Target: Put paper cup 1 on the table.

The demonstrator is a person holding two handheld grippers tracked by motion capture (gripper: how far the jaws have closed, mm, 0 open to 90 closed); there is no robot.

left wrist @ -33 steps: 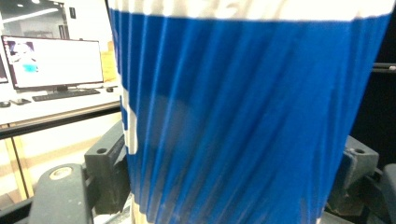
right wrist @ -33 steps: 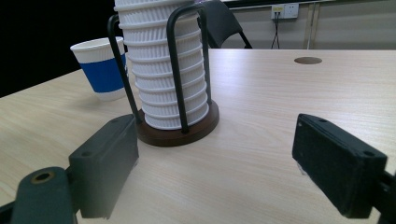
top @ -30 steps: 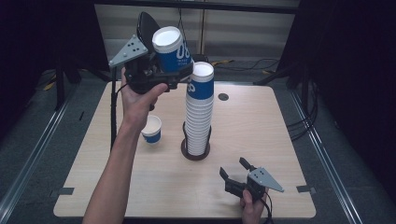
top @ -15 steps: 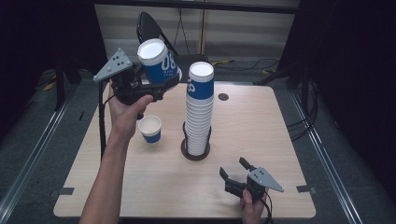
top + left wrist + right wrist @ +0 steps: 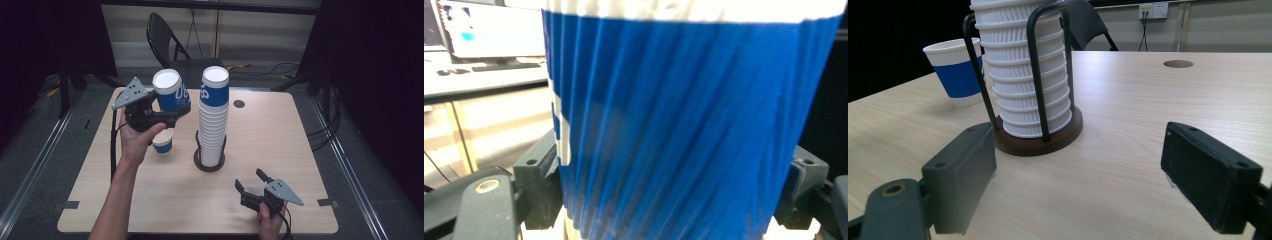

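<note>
Left gripper [image 5: 167, 117], upper left of the high view, pinches a blue paper cup [image 5: 171, 92] — tilted, airborne; level it, then lower beside the standing cup [image 5: 163, 141]; right gripper [image 5: 250, 186] rests spread.

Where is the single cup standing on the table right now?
In the high view the small cup stands upright on the table's left half, left of the cup stack in its holder, just beneath the left gripper.
</note>
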